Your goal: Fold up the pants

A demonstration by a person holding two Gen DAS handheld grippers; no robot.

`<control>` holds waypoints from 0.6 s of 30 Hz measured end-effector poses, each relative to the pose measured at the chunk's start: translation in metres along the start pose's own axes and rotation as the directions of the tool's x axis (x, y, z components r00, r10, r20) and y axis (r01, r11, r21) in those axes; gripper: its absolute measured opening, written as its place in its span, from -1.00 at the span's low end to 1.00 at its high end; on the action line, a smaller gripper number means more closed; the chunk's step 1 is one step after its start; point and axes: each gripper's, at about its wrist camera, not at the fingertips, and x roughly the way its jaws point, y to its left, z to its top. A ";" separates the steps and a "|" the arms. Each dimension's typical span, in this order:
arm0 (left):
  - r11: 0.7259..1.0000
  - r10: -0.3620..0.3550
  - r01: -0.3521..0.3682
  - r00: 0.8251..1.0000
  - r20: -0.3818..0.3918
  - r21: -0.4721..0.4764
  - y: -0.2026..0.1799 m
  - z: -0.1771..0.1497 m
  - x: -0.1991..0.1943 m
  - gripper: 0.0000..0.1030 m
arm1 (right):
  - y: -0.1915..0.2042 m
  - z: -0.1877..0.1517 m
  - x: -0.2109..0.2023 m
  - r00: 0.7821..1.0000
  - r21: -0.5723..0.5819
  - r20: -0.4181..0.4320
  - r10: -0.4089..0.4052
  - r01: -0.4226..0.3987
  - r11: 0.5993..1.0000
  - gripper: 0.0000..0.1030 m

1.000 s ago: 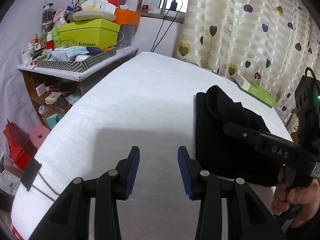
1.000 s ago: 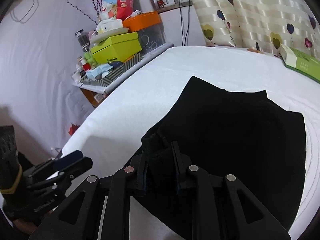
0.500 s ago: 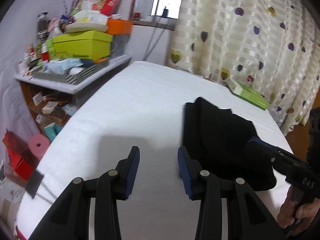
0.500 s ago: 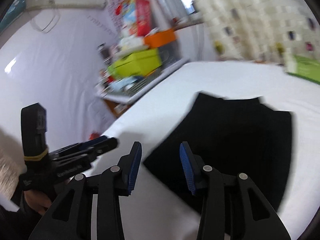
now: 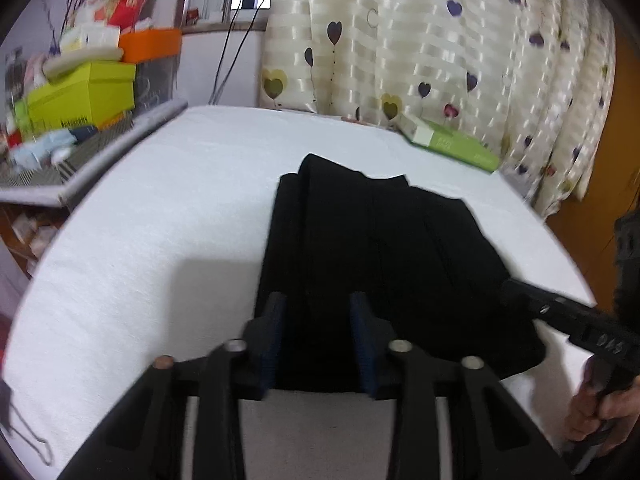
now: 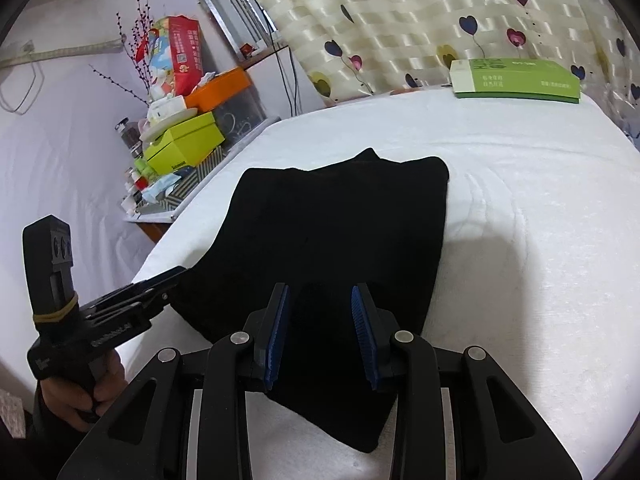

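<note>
Black pants (image 5: 384, 256) (image 6: 332, 236) lie folded into a flat stack on the white padded table (image 5: 168, 216) (image 6: 520, 240). My left gripper (image 5: 318, 308) hovers open over the stack's near left part, nothing between its blue pads. My right gripper (image 6: 320, 300) is open too, above the near edge of the pants, empty. In the right wrist view the left gripper (image 6: 176, 276) shows at the stack's left corner, a hand under it. In the left wrist view the right gripper (image 5: 516, 288) shows at the stack's right edge.
A green box (image 5: 448, 142) (image 6: 516, 80) lies at the table's far end by the heart-patterned curtain (image 5: 440, 48). A cluttered shelf (image 5: 80, 120) (image 6: 180, 160) with lime and orange boxes stands along the left side. Bare white table spreads left and right of the pants.
The right gripper has let go of the pants and opened, drawing back. The left gripper has swung right, from bare table to over the folded stack.
</note>
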 end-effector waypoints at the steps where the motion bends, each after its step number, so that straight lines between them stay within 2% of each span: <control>1: 1.000 0.013 -0.013 1.000 0.003 0.013 -0.001 0.000 0.000 -0.57 | 0.001 0.000 0.003 1.000 -0.007 -0.007 -0.002 0.002 1.000 -0.34; 2: 1.000 0.021 -0.021 1.000 0.008 0.018 -0.002 0.000 -0.002 -0.73 | 0.002 -0.001 0.005 1.000 -0.010 -0.014 -0.005 0.005 1.000 -0.35; 5: 0.999 0.030 -0.031 0.999 0.030 0.015 0.004 -0.001 -0.010 -0.99 | 0.002 -0.003 0.002 1.000 -0.012 -0.012 -0.008 0.008 1.000 -0.35; 9: 1.000 0.030 -0.030 1.000 0.002 -0.006 0.013 -0.010 -0.011 -0.99 | 0.002 -0.004 -0.007 1.000 -0.019 0.014 -0.010 0.010 1.000 -0.34; 11: 1.000 0.028 -0.028 1.000 0.011 -0.008 0.016 -0.009 -0.013 -0.99 | -0.004 -0.007 0.002 0.999 -0.002 -0.030 -0.026 0.026 1.000 -0.35; 16: 1.000 0.019 -0.019 0.999 0.045 0.002 0.016 -0.001 -0.027 -0.98 | -0.004 -0.002 -0.013 0.999 -0.002 0.022 -0.034 0.034 0.999 -0.35; 18: 1.000 0.007 -0.007 0.998 0.063 0.012 0.015 0.011 -0.030 -0.98 | -0.009 0.001 -0.010 0.998 0.005 0.011 -0.056 0.056 0.998 -0.34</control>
